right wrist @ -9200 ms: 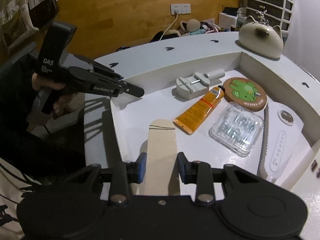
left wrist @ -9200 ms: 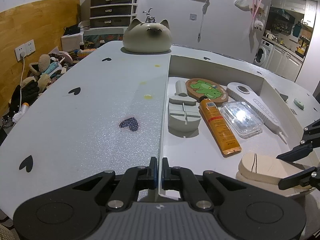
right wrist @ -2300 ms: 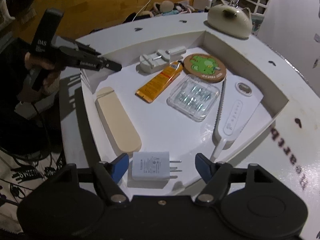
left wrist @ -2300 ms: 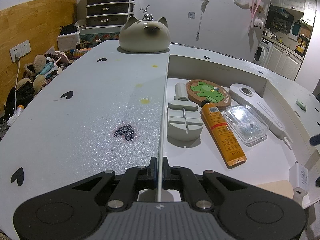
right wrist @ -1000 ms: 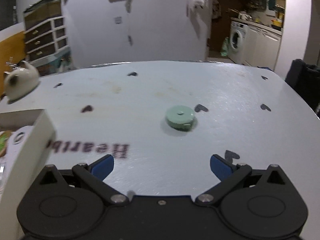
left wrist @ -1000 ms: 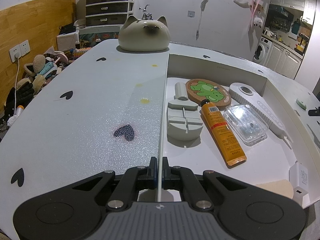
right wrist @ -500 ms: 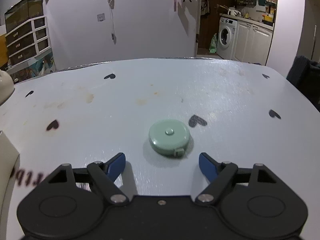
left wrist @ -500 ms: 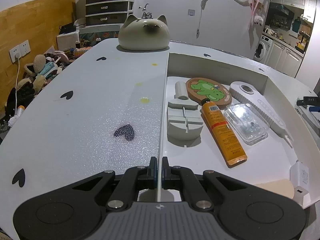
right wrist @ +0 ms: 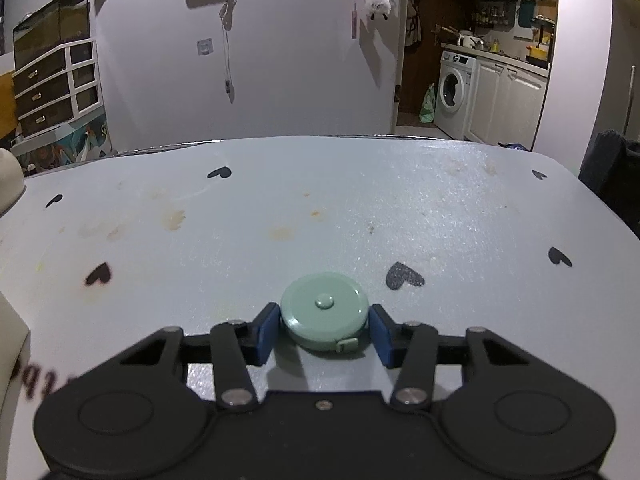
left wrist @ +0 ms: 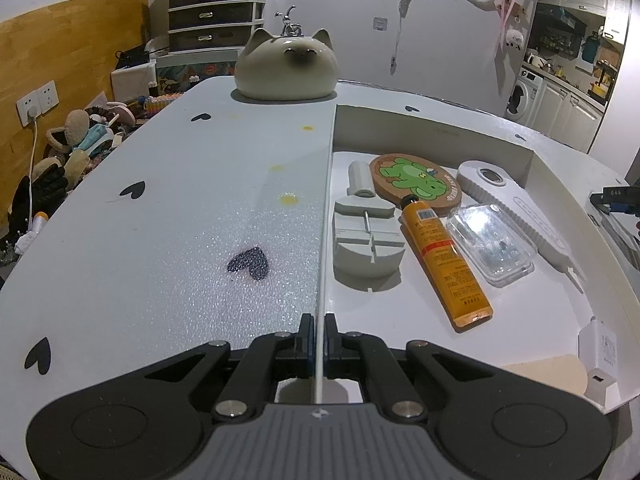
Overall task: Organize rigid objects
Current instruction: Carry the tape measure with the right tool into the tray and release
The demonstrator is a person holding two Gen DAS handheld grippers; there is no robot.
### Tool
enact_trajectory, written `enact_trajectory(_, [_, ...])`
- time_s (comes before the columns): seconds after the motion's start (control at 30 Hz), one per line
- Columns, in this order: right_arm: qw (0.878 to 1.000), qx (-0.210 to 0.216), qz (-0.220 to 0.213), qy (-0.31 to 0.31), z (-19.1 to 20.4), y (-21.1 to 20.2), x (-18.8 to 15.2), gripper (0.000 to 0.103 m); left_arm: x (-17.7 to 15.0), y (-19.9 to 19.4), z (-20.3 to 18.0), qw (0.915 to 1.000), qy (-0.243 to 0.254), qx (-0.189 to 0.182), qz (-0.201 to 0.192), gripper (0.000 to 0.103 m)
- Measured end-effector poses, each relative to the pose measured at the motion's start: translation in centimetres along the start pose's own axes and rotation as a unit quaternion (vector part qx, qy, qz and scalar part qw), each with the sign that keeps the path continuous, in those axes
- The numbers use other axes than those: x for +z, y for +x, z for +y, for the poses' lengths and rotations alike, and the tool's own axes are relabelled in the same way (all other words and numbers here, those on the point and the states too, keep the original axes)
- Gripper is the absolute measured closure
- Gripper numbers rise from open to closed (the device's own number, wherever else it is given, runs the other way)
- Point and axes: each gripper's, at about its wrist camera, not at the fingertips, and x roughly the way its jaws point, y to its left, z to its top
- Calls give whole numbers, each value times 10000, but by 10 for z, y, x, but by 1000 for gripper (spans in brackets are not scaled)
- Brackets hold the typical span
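Smooth matt plastic tape measure [right wrist: 324, 317]; grainy tabletop [right wrist: 360, 216].

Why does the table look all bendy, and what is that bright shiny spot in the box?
Left wrist view: the fisheye lens curves the white box's walls and table edge; the bright spot is lamp glare on the clear plastic case. Right wrist view: the green round tape measure looks sharp, but the lettering at the left edge is smeared, and the corners go dark.

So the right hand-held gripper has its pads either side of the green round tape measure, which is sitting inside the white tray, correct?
Not quite. The right hand-held gripper does have its pads either side of the green tape measure, but the right wrist view shows it on the bare heart-printed table, not inside the white tray.
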Motion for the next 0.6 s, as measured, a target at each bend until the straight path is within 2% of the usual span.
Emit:
enact_trajectory(0.27, [9993,308,30,-188,11,-24,-17,54,-1,-1,-1,10000,-15,21,-29,100])
enact_trajectory(0.6, [9931,1137,-92,-272,32,-81,-39,54,-2,-2,0,10000,-44,20,-64,100])
